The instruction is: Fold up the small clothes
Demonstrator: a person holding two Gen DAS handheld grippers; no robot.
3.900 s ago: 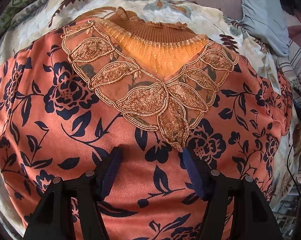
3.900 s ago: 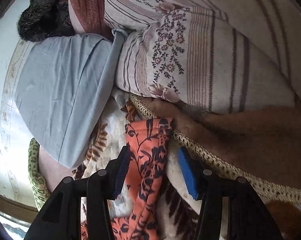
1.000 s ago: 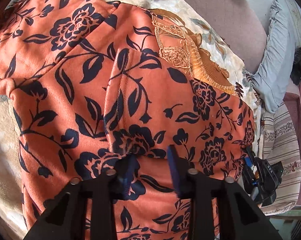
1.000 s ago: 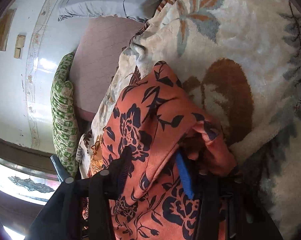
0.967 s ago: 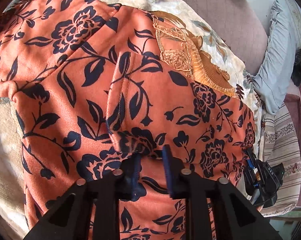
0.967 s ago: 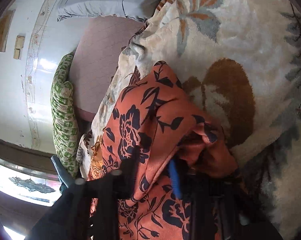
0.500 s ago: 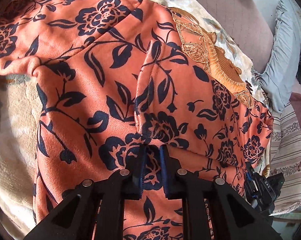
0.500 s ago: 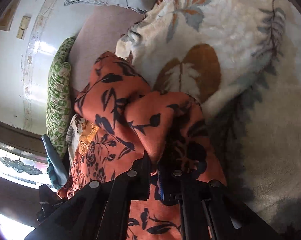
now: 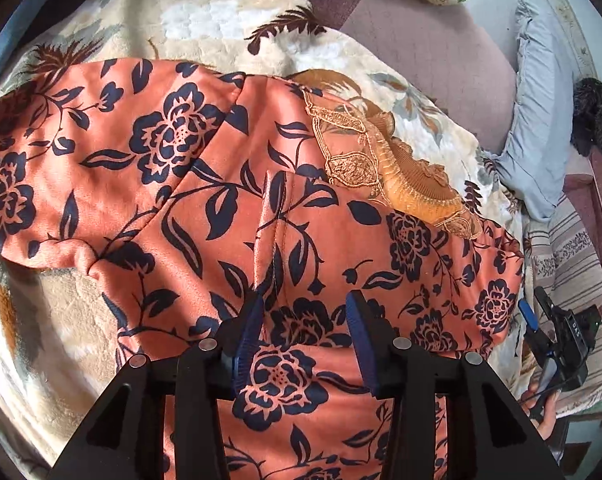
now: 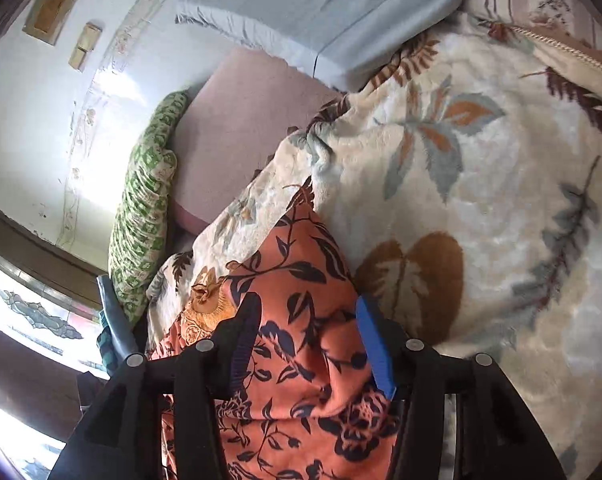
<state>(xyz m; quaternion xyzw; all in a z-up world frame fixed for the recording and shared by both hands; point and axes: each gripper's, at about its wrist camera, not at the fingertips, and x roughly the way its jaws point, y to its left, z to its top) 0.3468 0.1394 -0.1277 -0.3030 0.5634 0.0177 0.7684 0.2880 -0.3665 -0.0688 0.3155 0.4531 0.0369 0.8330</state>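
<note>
The orange floral top [image 9: 205, 216] is lying spread on the leaf-patterned blanket [image 9: 205, 28] of the bed, its embroidered collar [image 9: 385, 176] pointing toward 1 o'clock in the left wrist view, so the garment's long axis is running from about 7 o'clock to 1 o'clock. A folded-over panel is lying across the body, its stitched edge running almost straight from 12 to 6 o'clock and ending just ahead of the left gripper [image 9: 303, 330].

The left gripper's fingers are standing wide apart above the cloth, holding nothing; the hem of the folded panel is lying directly between them at 12 o'clock, so this hand looks the nearer one for the next pinch on that side.

In the right wrist view the right gripper [image 10: 303, 338] is also spread open, with a bunched ridge of the top [image 10: 301, 280] rising between its fingers toward 12 o'clock; the cloth is sitting between the pads without being clamped. Bare blanket is lying at 2 o'clock. A blue pillow [image 10: 321, 4] and a green patterned cushion [image 10: 145, 208] are lying well beyond. No containers are showing.
</note>
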